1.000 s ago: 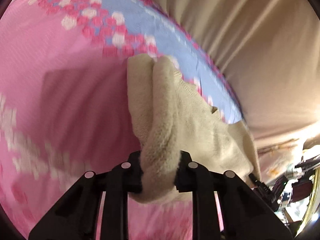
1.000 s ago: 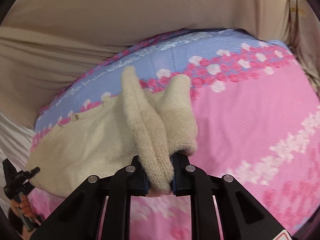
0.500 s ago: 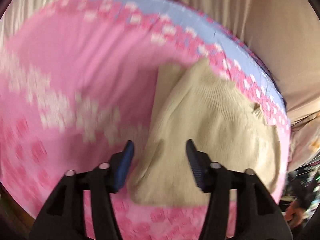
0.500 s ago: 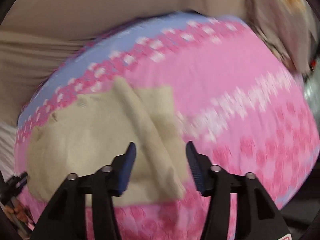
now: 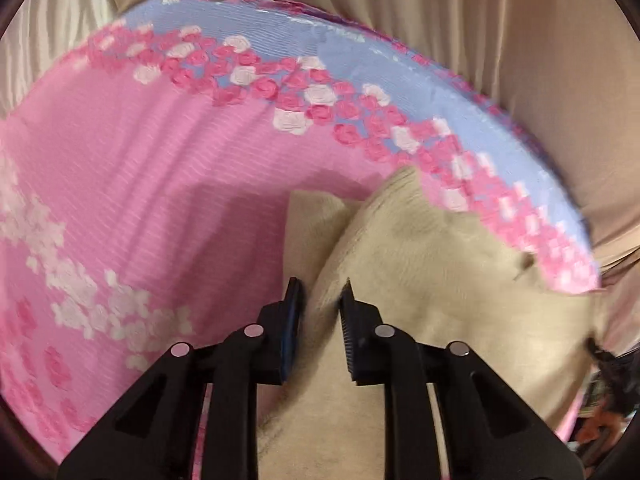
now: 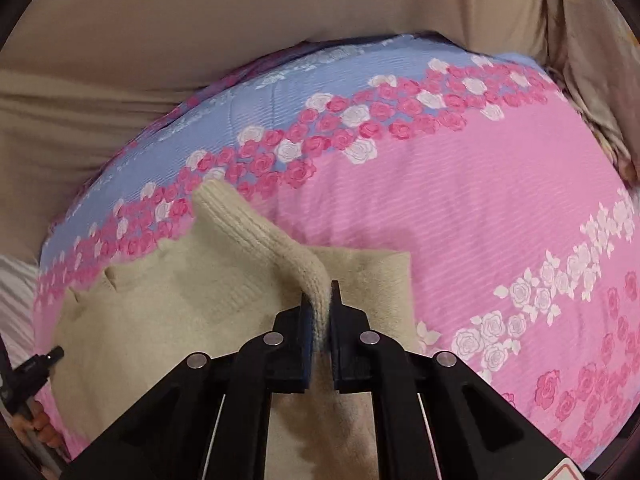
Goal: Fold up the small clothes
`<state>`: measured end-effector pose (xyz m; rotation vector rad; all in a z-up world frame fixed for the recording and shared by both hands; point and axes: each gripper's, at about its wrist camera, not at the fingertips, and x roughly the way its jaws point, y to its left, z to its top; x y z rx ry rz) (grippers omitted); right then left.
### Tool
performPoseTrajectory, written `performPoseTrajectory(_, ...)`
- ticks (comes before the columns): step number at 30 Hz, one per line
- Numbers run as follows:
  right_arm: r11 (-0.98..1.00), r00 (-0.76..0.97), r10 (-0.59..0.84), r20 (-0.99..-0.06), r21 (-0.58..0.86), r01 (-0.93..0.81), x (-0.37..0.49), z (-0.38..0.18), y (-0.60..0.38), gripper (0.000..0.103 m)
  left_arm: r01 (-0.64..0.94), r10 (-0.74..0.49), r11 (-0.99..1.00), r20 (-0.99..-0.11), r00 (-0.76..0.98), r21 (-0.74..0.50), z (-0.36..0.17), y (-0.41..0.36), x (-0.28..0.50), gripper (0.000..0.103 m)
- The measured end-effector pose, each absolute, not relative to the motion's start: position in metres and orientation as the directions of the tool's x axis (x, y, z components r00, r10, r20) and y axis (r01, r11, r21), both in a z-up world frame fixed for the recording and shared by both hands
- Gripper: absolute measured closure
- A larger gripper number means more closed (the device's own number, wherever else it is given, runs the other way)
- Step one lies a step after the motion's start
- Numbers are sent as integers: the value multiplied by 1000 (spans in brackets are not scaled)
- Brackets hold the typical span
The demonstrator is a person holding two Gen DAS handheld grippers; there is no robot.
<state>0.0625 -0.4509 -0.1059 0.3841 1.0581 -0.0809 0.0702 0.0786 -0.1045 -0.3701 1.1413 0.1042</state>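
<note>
- At the bottom centre of the right wrist view, the right gripper has just clamped down: its jaws pinch a raised ridge of the cream knit garment, pads nearly together with the wool squeezed between.
- At the bottom centre of the left wrist view, the left gripper has just been closing too; a fold of the same garment stands between its jaws, and the pads look to be touching it, though the blur leaves how firmly unclear.
- The garment lies on the pink and blue rose-print cover, spreading to the lower left in the right view and the lower right in the left view, so it spans between the two hands, each holding its own end.
- The pinched ridge in the right view runs up and left toward the blue band.
- Half a second ago both sets of jaws stood wide over the flat garment; a second ago each held a bunched fold.
</note>
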Motion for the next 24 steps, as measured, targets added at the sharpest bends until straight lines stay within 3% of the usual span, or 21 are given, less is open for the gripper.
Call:
performPoseTrajectory(3,946,373,113,-921,215,244,72,-142,-454,93,-294,-39,945,-939,341,-146,-127,75,81,77)
performPoseTrajectory(4,945,383,126,-915,228,233,71,-137,-451,88,-297,-28,944,-933,358,-142,-120,74,79,75)
performPoseTrajectory(5,946,412,128,-902,236,223,67,-125,-447,78,-290,-21,947,-926,377,-139,-112,72,77,73)
performPoseTrajectory(7,958,457,107,-883,216,191,63,-106,-437,51,-272,38,958,-907,420,-86,-91,63,72,54)
performPoseTrajectory(8,966,480,95,-872,198,169,64,-100,-432,44,-260,50,963,-897,438,-73,-86,60,71,49)
performPoseTrajectory(9,973,480,83,-873,175,149,67,-100,-428,44,-243,62,968,-892,448,-55,-85,57,74,42)
performPoseTrajectory(12,981,419,50,-907,124,151,91,-125,-425,46,-205,72,979,-919,388,-10,-103,46,93,38)
performPoseTrajectory(13,979,390,56,-919,127,160,96,-135,-427,76,-209,65,978,-931,359,-12,-112,45,99,41)
performPoseTrajectory(14,973,371,90,-924,160,164,99,-143,-428,97,-212,36,977,-941,337,-38,-121,46,104,46)
performPoseTrajectory(16,961,406,113,-907,204,186,95,-136,-430,97,-215,-21,971,-937,348,-102,-122,47,106,75)
performPoseTrajectory(17,956,468,119,-876,228,184,87,-118,-431,97,-219,-33,968,-927,374,-123,-112,48,105,83)
performPoseTrajectory(21,927,568,127,-813,301,225,72,-89,-445,95,-219,-24,968,-916,400,-121,-102,51,109,84)
performPoseTrajectory(24,955,403,53,-914,164,248,96,-135,-443,89,-236,53,971,-936,347,-32,-125,48,121,77)
